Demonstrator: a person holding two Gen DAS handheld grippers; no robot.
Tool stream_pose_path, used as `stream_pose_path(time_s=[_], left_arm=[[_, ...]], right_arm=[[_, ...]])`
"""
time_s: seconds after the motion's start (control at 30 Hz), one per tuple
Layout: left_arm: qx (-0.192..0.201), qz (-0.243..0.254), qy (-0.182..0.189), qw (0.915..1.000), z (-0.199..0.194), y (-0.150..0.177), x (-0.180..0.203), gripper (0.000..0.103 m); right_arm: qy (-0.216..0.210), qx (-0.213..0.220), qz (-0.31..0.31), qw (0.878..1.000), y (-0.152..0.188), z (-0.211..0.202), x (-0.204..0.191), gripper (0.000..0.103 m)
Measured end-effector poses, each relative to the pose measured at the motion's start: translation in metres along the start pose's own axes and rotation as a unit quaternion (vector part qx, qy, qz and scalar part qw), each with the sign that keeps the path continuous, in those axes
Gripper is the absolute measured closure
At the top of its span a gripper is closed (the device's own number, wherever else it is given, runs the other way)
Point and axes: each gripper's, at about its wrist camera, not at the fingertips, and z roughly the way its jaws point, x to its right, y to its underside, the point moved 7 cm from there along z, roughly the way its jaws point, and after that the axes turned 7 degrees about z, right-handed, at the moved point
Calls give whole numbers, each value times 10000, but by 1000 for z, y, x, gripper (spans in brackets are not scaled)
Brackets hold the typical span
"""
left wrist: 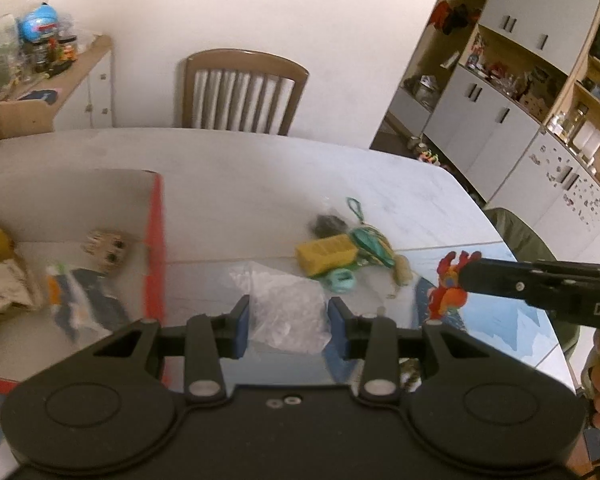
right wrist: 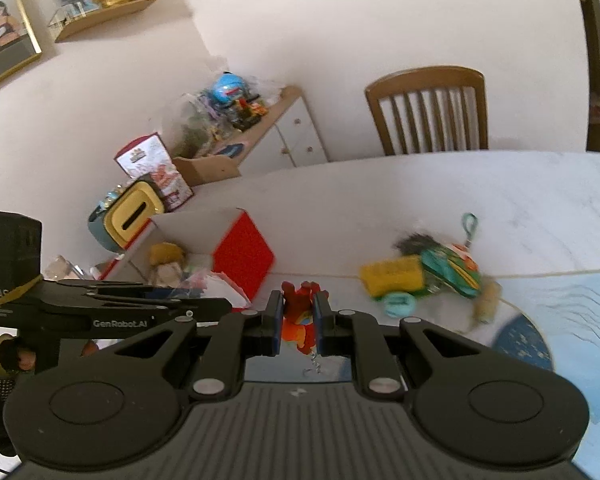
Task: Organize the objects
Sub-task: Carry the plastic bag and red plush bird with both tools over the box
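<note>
Toys: red toy [right wrist: 299,320] clamped in right gripper [right wrist: 297,322]; left gripper [left wrist: 287,320] grips plastic bag [left wrist: 286,312]; box [left wrist: 156,240] at 9 o'clock on counter [left wrist: 260,168].

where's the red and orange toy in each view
Left wrist view: the red and orange toy is at right, at the tip of the right gripper.
Right wrist view: bottom centre, clamped between the jaws.
Shared landmark: the yellow block on the table.
</note>
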Motion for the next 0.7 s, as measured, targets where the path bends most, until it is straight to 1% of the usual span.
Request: stream_pose_path(time_s=[0.17,0.4,0.53,0.7], left_arm=[[-9,0,-198,9998,-18,-6,-35,65],[113,-195,-434,9988,-42,-18,-95,65],[151,-233,-561,9980,-51,-20,-125,65],[106,-307,-700,9970,-56,-15,-161,65]], right_arm=[[-131,38,-103,9999,-8,13,-39,88],[-294,65,-358,9989,-20,36,-96,88],[-362,63,-486,9981,-24,52,-123,88],[-397,-3,-606,9974,-27,81,-154,88]])
